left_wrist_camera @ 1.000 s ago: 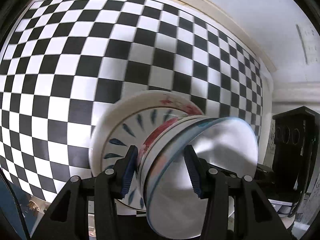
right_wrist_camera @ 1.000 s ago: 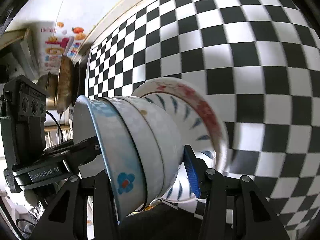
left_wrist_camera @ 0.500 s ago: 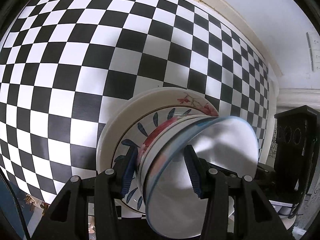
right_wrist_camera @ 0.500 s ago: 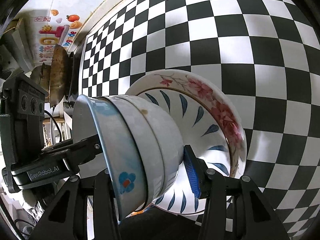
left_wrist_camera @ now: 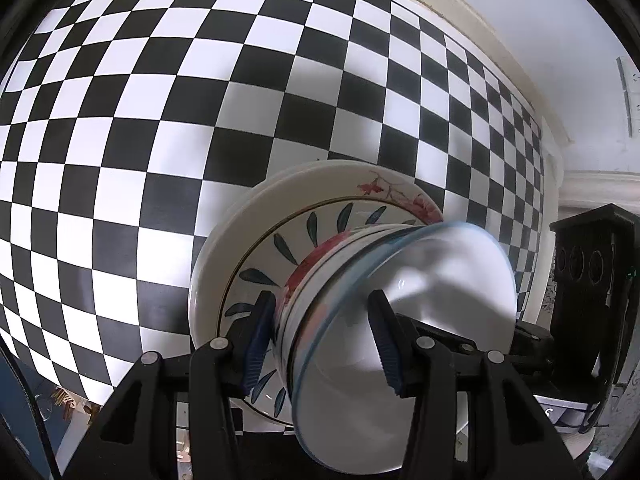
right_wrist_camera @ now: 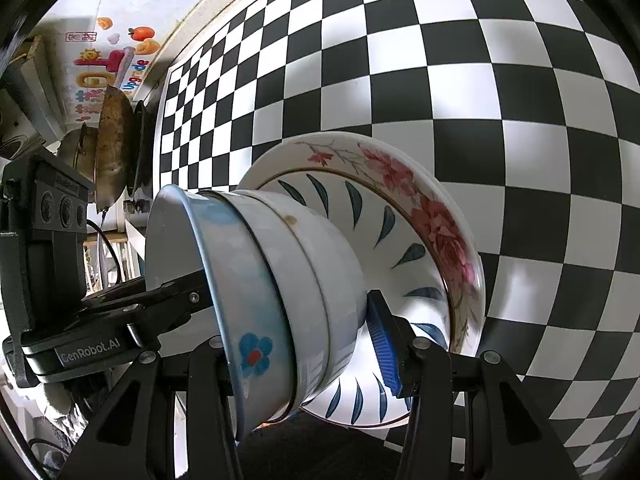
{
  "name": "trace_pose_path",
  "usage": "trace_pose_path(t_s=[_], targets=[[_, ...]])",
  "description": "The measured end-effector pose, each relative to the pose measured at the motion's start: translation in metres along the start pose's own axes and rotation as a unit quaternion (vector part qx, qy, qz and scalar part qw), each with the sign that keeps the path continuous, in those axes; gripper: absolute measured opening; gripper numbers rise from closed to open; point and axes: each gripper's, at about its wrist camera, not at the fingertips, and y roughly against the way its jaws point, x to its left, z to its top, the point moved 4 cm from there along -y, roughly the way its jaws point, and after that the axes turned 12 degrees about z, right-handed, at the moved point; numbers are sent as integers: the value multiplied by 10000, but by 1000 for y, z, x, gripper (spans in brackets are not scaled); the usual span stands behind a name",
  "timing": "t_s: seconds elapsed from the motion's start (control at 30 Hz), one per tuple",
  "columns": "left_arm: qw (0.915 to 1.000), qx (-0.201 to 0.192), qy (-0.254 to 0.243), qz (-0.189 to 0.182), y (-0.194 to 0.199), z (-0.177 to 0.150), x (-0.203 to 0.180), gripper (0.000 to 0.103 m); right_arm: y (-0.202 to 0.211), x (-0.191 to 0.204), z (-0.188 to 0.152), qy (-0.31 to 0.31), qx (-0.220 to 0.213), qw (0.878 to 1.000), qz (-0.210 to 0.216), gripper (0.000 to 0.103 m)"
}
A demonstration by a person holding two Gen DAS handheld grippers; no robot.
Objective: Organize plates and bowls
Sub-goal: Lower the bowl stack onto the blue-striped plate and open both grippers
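Observation:
A stack of bowls (left_wrist_camera: 400, 312) (right_wrist_camera: 280, 292) with a blue-rimmed, blue-flower bowl on top sits on a stack of plates (left_wrist_camera: 248, 248) (right_wrist_camera: 424, 216): a blue-leaf plate over a red-flower plate. The stack lies on the black-and-white checkered table (left_wrist_camera: 160, 100) (right_wrist_camera: 480, 60). My left gripper (left_wrist_camera: 324, 340) is shut on the bowl stack's wall, one finger inside the top bowl, one outside. My right gripper (right_wrist_camera: 296, 344) grips the same bowl stack from the opposite side, its right blue pad (right_wrist_camera: 382, 344) against the lowest bowl; its left finger is hidden by the bowls.
The left gripper's body (right_wrist_camera: 60, 264) shows in the right wrist view, the right one's (left_wrist_camera: 588, 288) in the left. Pans (right_wrist_camera: 112, 152) and a wall with colourful stickers (right_wrist_camera: 108, 64) stand beyond the table's end. A cream wall edge (left_wrist_camera: 460, 12) borders the table.
Both grippers have kept their hold on the bowl stack. The plates and table have come closer and sharper in view; the bowls now rest centred on the plates.

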Motion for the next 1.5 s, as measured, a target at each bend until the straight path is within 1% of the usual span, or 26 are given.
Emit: trace_pose_path(t_s=[0.43,0.53,0.7,0.83,0.87,0.93,1.0,1.03,1.07,1.1,1.2,1.3,1.4,1.5], targets=[[9999,-111,-10,68,3,-2,0,44,2,-2,-3,8,12,10000,-31,49],[9996,-241,0,124,9,-3,0,44,7,1,-4,57,-2,9999,-97,49],[9976,-588,-22,364,30,-8,0,44,22,12,-8,203,-125,9995,-195,50],[9923,-1008,-65,717,53,-18,1,46,42,33,-16,588,-316,9963,-551,50],[9911,-1071,-54,788,56,-21,2,46,47,39,-19,703,-364,9945,-684,51],[9880,-1222,-58,939,65,-28,4,46,59,54,-27,977,-488,9889,-1006,58],[9853,-1352,-100,1039,71,-33,5,46,69,66,-35,1175,-627,9829,-1269,74],[9836,-1435,-120,1082,74,-36,4,47,74,71,-38,1248,-708,9800,-1375,77],[9815,-1544,-154,1121,79,-39,5,52,77,76,-41,1290,-787,9778,-1454,81],[9798,-1616,-169,1162,82,-41,6,61,83,80,-45,1315,-883,9751,-1550,82],[9738,-1914,-208,1209,94,-48,8,79,92,88,-54,1305,-1128,9689,-1774,86],[9680,-2150,-299,1260,104,-54,10,85,101,95,-64,1283,-1453,9612,-1961,88],[9654,-2269,-442,1209,112,-62,9,89,106,103,-77,1213,-1788,9533,-2110,90],[9599,-2447,-605,1228,124,-75,8,90,111,109,-93,1099,-2092,9473,-2162,91]])
